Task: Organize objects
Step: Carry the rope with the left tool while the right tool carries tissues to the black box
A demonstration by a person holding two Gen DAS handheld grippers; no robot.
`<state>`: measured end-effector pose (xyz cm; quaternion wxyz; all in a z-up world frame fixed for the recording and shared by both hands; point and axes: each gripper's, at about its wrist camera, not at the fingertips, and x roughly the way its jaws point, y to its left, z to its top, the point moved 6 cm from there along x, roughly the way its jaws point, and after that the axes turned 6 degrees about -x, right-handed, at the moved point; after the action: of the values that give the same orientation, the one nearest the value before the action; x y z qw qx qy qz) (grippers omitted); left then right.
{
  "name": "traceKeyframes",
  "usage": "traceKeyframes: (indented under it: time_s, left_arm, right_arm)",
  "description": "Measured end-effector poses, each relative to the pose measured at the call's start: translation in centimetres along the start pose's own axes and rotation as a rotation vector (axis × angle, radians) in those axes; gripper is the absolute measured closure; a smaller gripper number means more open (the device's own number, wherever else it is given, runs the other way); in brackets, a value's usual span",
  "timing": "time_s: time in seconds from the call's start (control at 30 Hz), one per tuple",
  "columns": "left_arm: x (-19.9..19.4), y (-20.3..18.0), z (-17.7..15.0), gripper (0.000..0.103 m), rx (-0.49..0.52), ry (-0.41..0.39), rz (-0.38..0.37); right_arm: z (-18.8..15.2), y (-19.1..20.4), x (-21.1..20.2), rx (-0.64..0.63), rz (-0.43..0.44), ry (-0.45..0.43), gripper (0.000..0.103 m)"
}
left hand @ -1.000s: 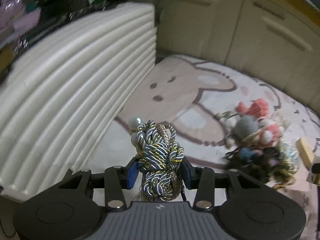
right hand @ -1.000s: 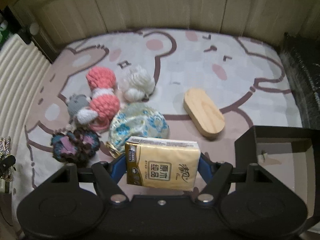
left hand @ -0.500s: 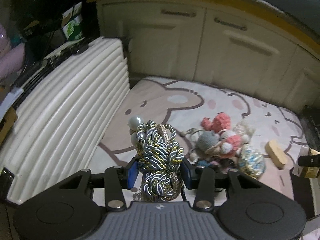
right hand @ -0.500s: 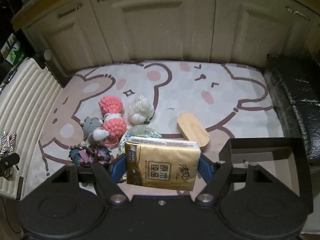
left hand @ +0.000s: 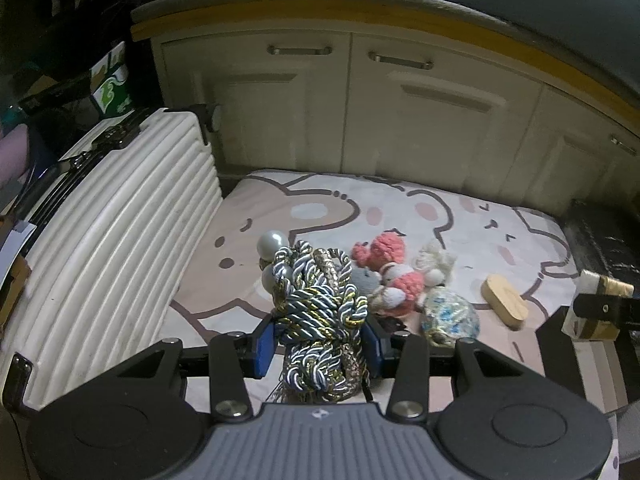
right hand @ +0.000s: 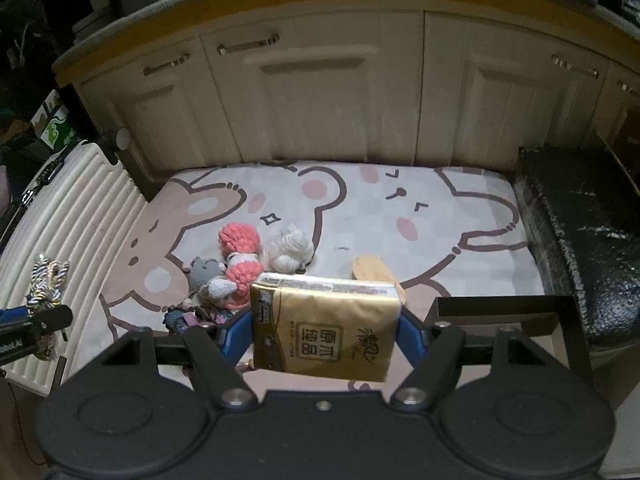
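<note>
Above a cartoon-bear floor mat (right hand: 400, 200), the left gripper (left hand: 318, 344) is clamped on a knotted bundle of twisted cord (left hand: 320, 320) with pearl beads, while the right gripper (right hand: 326, 334) grips a gold tissue pack (right hand: 326, 328) by its sides. Crocheted toys (right hand: 240, 256), a floral pouch (left hand: 450, 314) and a wooden oval piece (left hand: 504, 306) lie near the mat's middle, between a white ribbed suitcase (left hand: 108, 248) at its left edge and a black box (right hand: 520, 312) at its near right corner.
</note>
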<state>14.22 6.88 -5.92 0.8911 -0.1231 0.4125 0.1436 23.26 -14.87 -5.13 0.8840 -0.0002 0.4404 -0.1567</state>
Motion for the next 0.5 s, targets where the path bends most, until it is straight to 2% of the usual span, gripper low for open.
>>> traceKeyframes:
  time_s: [0.3, 0.37, 0.5]
  left_arm:
    - [-1.8, -2.4, 0.8, 0.058, -0.003, -0.002, -0.006]
    - [-2.3, -3.0, 1.4, 0.058, -0.033, -0.012, 0.012]
    - [-3.3, -4.7, 2.5, 0.058, -0.013, -0.031, 0.007]
  right_arm:
    - [0.8, -0.7, -3.0, 0.005, -0.023, -0.036, 0.029]
    - [1.0, -0.9, -3.6, 0.002, -0.03, -0.04, 0.029]
    - [1.6, -1.6, -4.9, 0.007, -0.046, -0.048, 0.029]
